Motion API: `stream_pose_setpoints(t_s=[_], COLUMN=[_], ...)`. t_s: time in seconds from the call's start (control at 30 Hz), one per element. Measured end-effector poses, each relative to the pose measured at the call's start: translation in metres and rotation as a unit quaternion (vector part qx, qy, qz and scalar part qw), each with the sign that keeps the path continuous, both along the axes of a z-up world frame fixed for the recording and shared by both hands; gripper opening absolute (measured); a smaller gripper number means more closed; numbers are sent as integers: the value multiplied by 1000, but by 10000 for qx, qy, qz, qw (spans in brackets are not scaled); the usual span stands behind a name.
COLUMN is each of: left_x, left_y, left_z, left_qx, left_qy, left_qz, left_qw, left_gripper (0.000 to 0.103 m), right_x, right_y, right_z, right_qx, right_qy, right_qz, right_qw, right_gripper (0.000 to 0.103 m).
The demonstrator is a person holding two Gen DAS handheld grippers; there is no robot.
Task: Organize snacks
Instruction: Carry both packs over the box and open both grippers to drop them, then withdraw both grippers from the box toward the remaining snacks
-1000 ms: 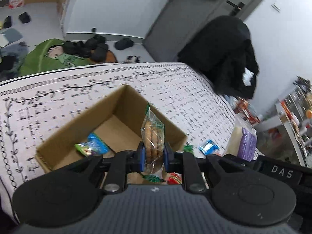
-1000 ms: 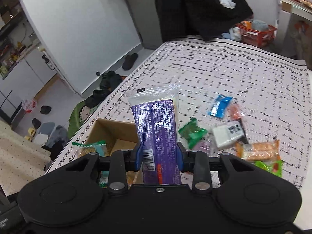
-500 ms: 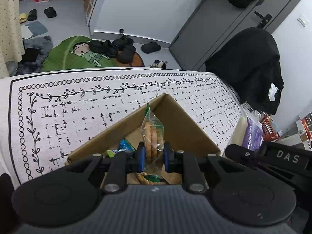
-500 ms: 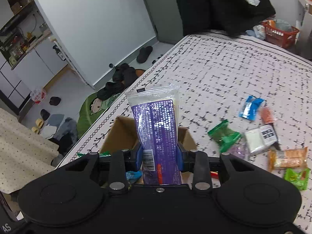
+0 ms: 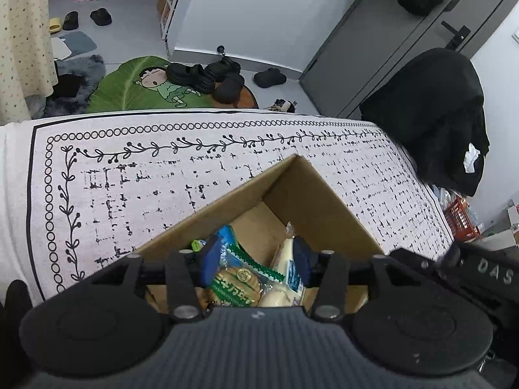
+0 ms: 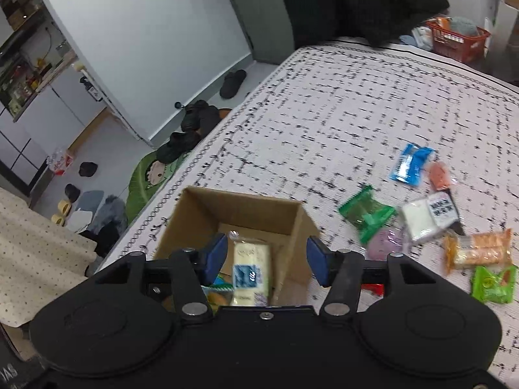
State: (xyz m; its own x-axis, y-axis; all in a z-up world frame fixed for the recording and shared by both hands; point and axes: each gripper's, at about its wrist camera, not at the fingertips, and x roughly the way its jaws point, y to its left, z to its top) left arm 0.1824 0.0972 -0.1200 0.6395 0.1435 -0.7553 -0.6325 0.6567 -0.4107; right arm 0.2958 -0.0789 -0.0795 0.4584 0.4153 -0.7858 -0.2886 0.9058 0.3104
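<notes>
1. Left gripper (image 5: 256, 264) hangs over the cardboard box (image 5: 311, 188), jaws spread wide, gripping nothing.
2. Right gripper (image 6: 266, 261) is likewise wide and bare above the same box.
3. Directly below both lie a cookie pack (image 5: 236, 287) and a pale wrapped bar (image 6: 251, 267).
4. Loose snack packets (image 6: 366, 212) lie ahead-right of the right gripper on the patterned cloth (image 6: 340, 113).
5. They look light, crinkly and slippery; pinching a sealed edge seems safest, since biscuits crush.

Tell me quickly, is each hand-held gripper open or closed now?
Left hand-held gripper: open, holding nothing, above the cardboard box.
Right hand-held gripper: open, holding nothing, above the same box.
</notes>
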Motion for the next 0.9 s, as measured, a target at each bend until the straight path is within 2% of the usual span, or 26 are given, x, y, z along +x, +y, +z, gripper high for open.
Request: stream_pose_setpoints(t_s=[0.2,0.33,0.4,0.53,0.77,0.9], left_x=[1,4,5,7,10,12], left_y=[-10,-16,-20,-28,-51,-63], left_z=[1,1,0,3,12,14], left_qx=[49,74,48,79,263,224], left_qy=[-32,-13,-25,49,-97,-208], left_qz=[-144,-279,-349,-411,-780,-931], left_qw=[9999,9996,9994,9991,9966,9952], left_gripper=[69,74,81,84,88,92], right_x=[-4,-8,-9,-11,-16,-19], right_y=[-27,-46,-55,-74,-110,-128], right_z=[-7,-10,-10,-12,-17,-21], right_qx=[-92,-106,-114,-138,-118,-107], right_qy=[95,117,117,125,185,200], right_qz=[-207,-371,-442,-623,-906,-1039], right_qw=[9997,9992,9989,9979,9956,9943], right_gripper=[55,65,70,77,82,86])
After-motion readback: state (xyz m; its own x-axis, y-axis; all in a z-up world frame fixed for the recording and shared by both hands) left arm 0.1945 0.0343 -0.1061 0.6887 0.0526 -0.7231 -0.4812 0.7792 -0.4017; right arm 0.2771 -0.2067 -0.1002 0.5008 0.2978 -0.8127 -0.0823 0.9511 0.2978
